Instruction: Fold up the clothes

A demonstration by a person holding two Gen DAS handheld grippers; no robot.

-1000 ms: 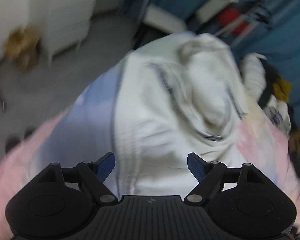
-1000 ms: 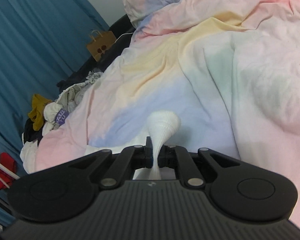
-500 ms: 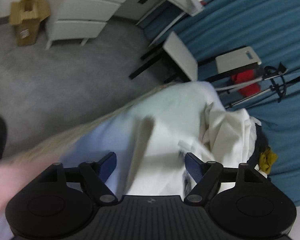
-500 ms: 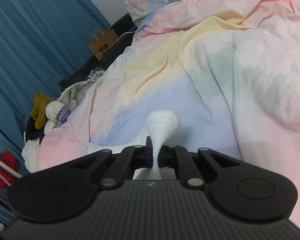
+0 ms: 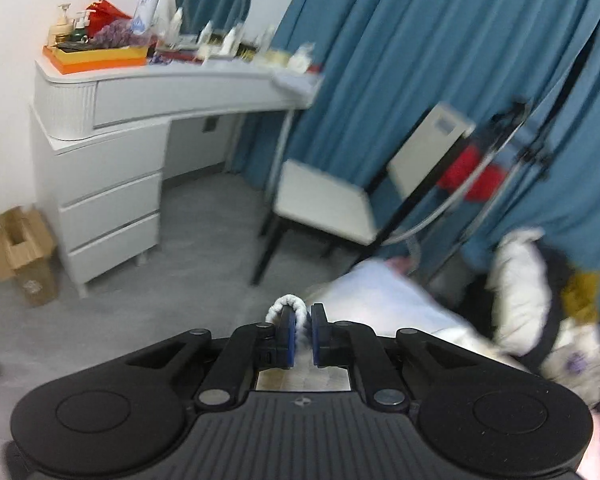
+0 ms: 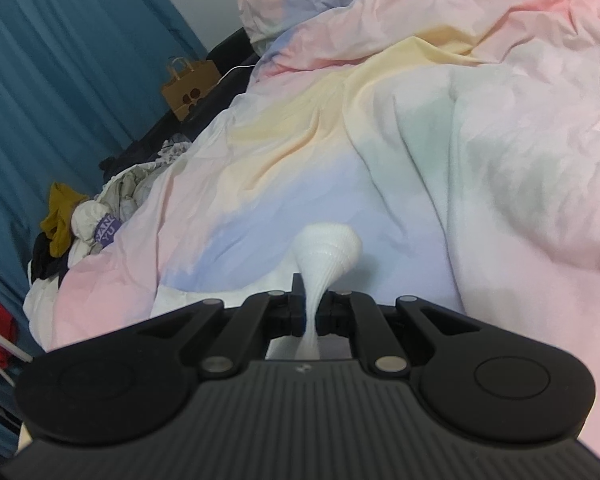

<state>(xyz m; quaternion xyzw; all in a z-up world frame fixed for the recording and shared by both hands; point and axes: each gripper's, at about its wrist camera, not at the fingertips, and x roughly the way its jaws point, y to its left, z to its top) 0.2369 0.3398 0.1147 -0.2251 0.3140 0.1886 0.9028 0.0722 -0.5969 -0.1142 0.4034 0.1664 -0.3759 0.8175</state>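
My left gripper (image 5: 301, 320) is shut on a ribbed edge of the white garment (image 5: 288, 303), which bulges over the blue pads; more white cloth (image 5: 380, 304) lies just beyond on the bed corner. My right gripper (image 6: 311, 312) is shut on another ribbed white edge of the garment (image 6: 326, 246), which fans out above the jaws over the pastel duvet (image 6: 380, 152). The rest of the garment is hidden below the grippers.
A white dressing table (image 5: 108, 120) with bottles, a white chair (image 5: 324, 204), a cardboard box (image 5: 20, 252) and blue curtains (image 5: 420, 60) fill the left view. A pile of clothes (image 6: 80, 224) lies at the bed's edge; a paper bag (image 6: 190, 86) stands beyond.
My left gripper was open over the white garment; it has closed on a ribbed edge and tilted up toward the room. The right gripper keeps its hold, nearly still.
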